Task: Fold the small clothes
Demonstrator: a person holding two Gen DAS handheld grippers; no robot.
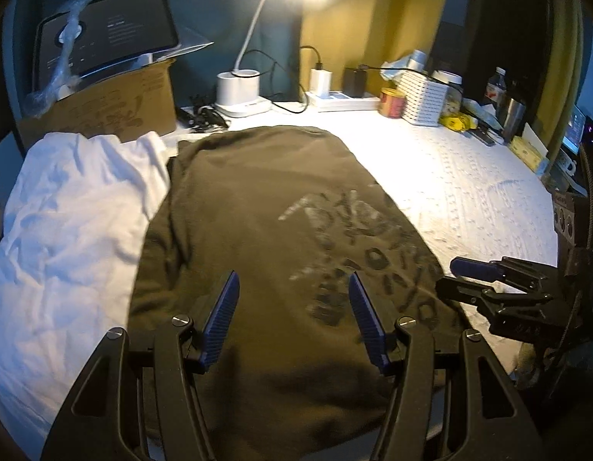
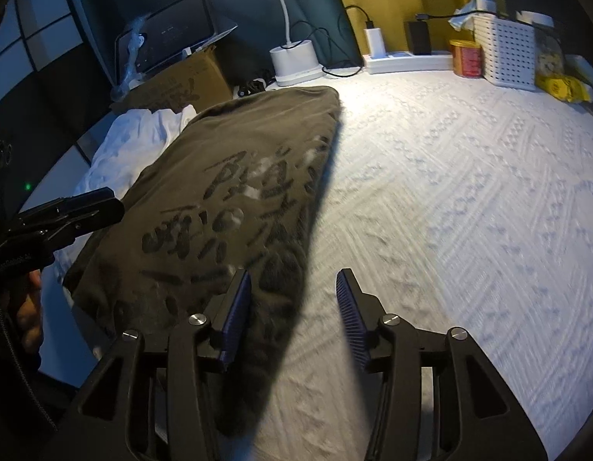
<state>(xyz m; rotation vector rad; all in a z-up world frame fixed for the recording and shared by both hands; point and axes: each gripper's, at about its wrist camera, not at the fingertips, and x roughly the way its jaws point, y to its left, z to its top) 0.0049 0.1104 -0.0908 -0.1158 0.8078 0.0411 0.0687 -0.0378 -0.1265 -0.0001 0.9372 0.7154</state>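
Note:
A dark olive T-shirt (image 1: pixel 258 211) with pale printed lettering lies lengthwise on the white textured cover (image 1: pixel 469 199). My left gripper (image 1: pixel 294 280) hovers open over the shirt's near half, with nothing between its blue pads. In the right wrist view the same shirt (image 2: pixel 219 146) runs along the left side. My right gripper (image 2: pixel 294 274) stands open over the shirt's right edge, one finger above the cloth and the other above the bare cover (image 2: pixel 450 192). Each gripper shows in the other's view: the right gripper (image 1: pixel 455 278) at the shirt's right, the left gripper (image 2: pixel 104 203) at its left.
A crumpled white garment (image 1: pixel 65 211) lies against the shirt's left side. Along the back stand a cardboard box (image 1: pixel 115 107) with a dark screen on top, a lamp base (image 1: pixel 242 92), a power strip (image 1: pixel 346 101), a red tin (image 1: pixel 392 101) and a white basket (image 1: pixel 423 100).

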